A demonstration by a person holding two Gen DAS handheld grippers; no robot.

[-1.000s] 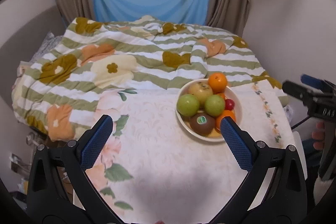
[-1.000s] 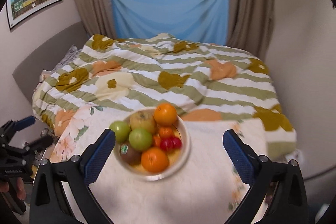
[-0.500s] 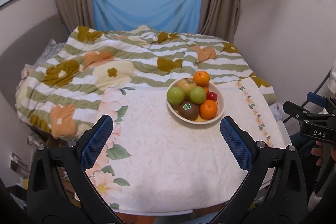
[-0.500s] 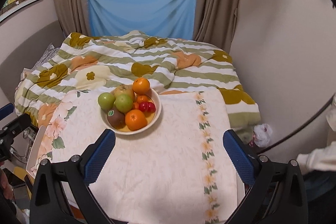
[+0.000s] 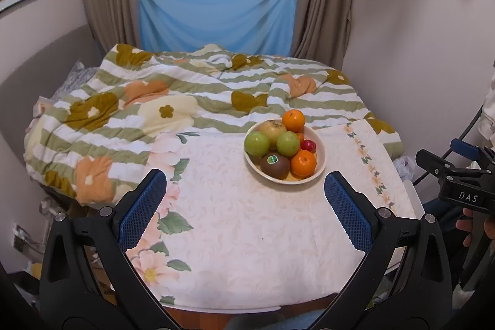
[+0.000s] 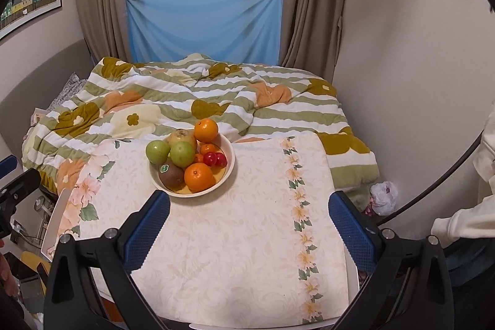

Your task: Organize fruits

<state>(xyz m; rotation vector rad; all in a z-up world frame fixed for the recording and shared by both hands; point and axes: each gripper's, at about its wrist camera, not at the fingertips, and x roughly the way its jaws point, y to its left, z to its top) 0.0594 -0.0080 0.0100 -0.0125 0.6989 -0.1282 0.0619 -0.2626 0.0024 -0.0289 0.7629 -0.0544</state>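
Both claws, the left claw [image 5: 244,200] and the right claw [image 6: 249,221], are wide open and hold nothing. They have pulled back from the bowl [image 6: 227,172]. All the fruit [image 6: 182,155] sits piled inside it on the surface [image 6: 247,252], so the job looks done.

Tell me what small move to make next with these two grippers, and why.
Probably hold the left gripper and right gripper open, back from the cream round bowl. Every fruit in view sits piled in it on the floral tablecloth, and neither gripper holds anything. That fits fruit just gathered or fruit waiting to be sorted out, so I wouldn't commit to a grab.
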